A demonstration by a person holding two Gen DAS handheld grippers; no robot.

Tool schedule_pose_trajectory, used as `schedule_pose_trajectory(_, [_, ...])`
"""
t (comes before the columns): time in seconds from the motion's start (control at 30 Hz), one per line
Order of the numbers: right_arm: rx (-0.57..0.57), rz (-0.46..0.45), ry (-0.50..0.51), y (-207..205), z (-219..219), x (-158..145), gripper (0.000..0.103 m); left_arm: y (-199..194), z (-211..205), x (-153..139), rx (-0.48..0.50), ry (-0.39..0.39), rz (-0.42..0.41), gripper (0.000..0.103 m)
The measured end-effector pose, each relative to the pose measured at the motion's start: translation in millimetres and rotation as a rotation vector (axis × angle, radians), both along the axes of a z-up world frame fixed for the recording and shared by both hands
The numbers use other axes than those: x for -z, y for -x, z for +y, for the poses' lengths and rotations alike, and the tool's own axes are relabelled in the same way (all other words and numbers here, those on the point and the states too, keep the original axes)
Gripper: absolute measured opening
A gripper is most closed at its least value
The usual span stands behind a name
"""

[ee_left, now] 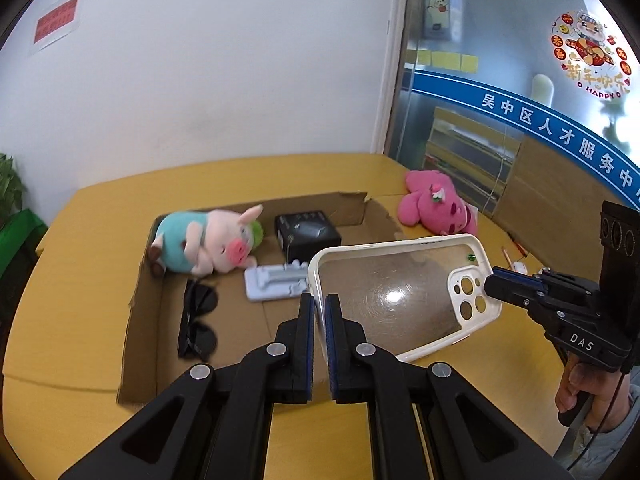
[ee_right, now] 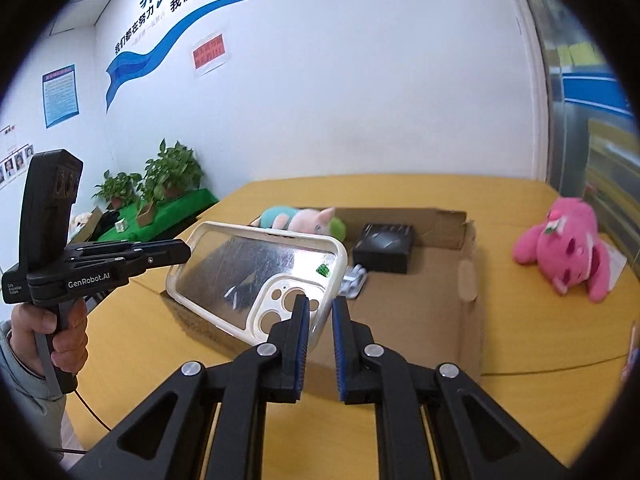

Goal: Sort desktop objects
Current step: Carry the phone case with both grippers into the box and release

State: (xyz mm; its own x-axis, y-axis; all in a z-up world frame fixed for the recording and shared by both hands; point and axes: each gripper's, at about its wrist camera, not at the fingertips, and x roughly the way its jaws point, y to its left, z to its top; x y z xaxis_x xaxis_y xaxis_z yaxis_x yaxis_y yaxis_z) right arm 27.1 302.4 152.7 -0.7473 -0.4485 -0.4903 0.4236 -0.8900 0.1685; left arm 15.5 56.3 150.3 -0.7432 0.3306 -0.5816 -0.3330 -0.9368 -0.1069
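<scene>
Black fingers of the left gripper (ee_left: 320, 312) pinch the plain end of a phone case (ee_left: 404, 296), while the right gripper (ee_right: 320, 316) pinches the rim at the camera-hole end, so both hold it in the air above the cardboard box (ee_right: 464, 280). My guess is a handover or a joint lowering into the box; next, one gripper should let go so the other can set the case down among the things inside. The case is glossy, clear-backed, with a cream rubbery rim, and looks slippery. Inside the box lie a soft plush pig (ee_left: 208, 240), a matte black carton (ee_left: 306, 230), dark sunglasses (ee_left: 198, 320) and a pale grey stand (ee_left: 276, 282). Outside the box, to its right, a fuzzy pink plush (ee_right: 564, 252) waits on the yellow table (ee_left: 60, 340).
</scene>
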Motion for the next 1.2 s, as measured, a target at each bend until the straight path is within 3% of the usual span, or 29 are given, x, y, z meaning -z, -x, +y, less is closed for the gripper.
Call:
schedule_pose_trajectory(0.13, [0.028,0.001,-0.038,15.2,7.7,-8.4,0.011,21.0,9.1,-11.9,0.02,-0.004,0.012,0.004])
schedule_pose_trajectory(0.27, [0.019,-0.072,-0.028,46.8,7.8,10.0,0.011,49.5,7.2,-3.2,0.019,0.002,-0.031,0.004])
schedule_pose_trajectory(0.53, [-0.039,-0.278,-0.01,113.4,-23.4,69.4,0.011,98.2,-17.1,61.8,-0.074,0.051,-0.225,0.003])
schedule_pose_trajectory(0.73, [-0.071,-0.385,-0.087,138.5,-49.5,98.2,0.011,119.4,-27.3,110.4,-0.135,0.093,-0.373,0.003])
schedule_pose_trajectory(1.03, [-0.069,-0.518,-0.141,155.7,-59.1,136.1,0.011,126.3,-15.6,152.5,-0.148,0.226,-0.501,0.003])
schedule_pose_trajectory(1.2, [-0.078,-0.544,-0.154,151.9,-63.6,148.3,0.011,125.9,-19.6,158.8,-0.161,0.233,-0.515,0.003])
